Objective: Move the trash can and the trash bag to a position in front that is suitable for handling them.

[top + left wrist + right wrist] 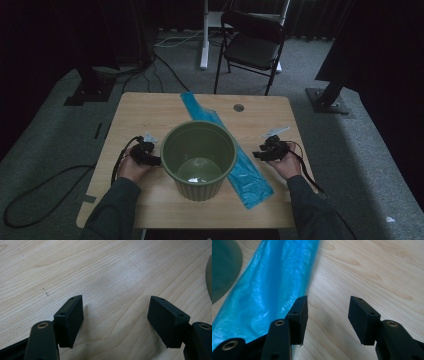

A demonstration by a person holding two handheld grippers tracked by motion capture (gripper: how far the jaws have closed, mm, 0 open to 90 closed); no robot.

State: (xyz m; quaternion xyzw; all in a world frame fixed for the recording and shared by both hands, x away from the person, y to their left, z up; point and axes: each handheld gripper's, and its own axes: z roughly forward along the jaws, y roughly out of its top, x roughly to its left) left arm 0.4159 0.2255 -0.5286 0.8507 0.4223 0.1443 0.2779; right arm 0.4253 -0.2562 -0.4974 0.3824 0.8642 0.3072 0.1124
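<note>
An olive green bin (199, 159) stands upright in the middle of the wooden table (145, 112), its inside bare. A long folded blue plastic bag (239, 165) lies flat from the table's far middle to its near right, passing behind the bin. My left gripper (150, 159) rests just left of the bin; in its own view the left gripper (116, 315) is open over bare wood, with the bin's rim (209, 277) at the right edge. My right gripper (261, 154) sits right of the bag; the right gripper (328, 312) is open beside the bag's edge (269, 290), nothing between the jaws.
A black folding chair (252, 42) stands behind the table, beside a white desk leg (204, 35). Dark stands (330, 95) flank the table on grey carpet. Cables (50, 185) trail across the floor at the left. A small round hole (238, 107) marks the tabletop's far side.
</note>
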